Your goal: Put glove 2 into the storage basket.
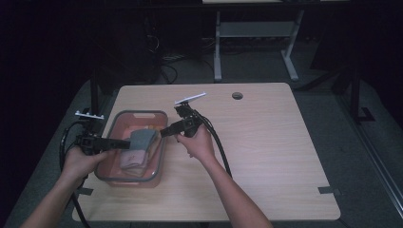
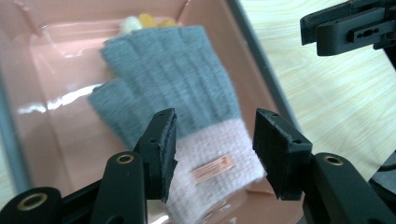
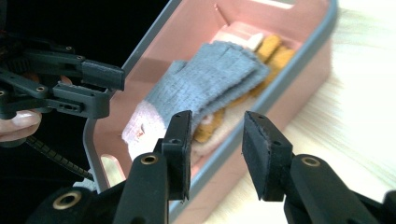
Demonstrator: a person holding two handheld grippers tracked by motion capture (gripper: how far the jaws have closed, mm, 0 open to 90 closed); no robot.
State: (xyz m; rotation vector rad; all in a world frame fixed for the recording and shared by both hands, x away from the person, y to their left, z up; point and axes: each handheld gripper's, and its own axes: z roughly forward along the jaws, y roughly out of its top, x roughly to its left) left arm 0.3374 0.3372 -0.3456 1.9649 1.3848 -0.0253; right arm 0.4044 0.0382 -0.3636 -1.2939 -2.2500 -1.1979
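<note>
The grey glove (image 2: 173, 79) lay flat in the pink bin (image 1: 114, 124), on top of a yellow-and-white item (image 3: 273, 52), its pale cuff (image 2: 210, 163) turned towards the near end of the bin and its fingers towards twelve o'clock. The step in hand was judged to be the release of that glove after placing, and it would be done well if both tools were lifted straight up and clear, so that no pad snagged the knit and dragged the glove off the pile. The left gripper (image 2: 212, 151) was held low over the cuff from the nine o'clock side of the bin, its jaws spread with the cuff seen in the gap below them and no pad pressing on it. The right gripper (image 3: 215, 154) was poised at the three o'clock rim, pointing across the bin, its jaws likewise parted and empty. In the high view both forearms were seen reaching in from six o'clock, the hands (image 1: 197, 145) wrapped round the tool bodies.
</note>
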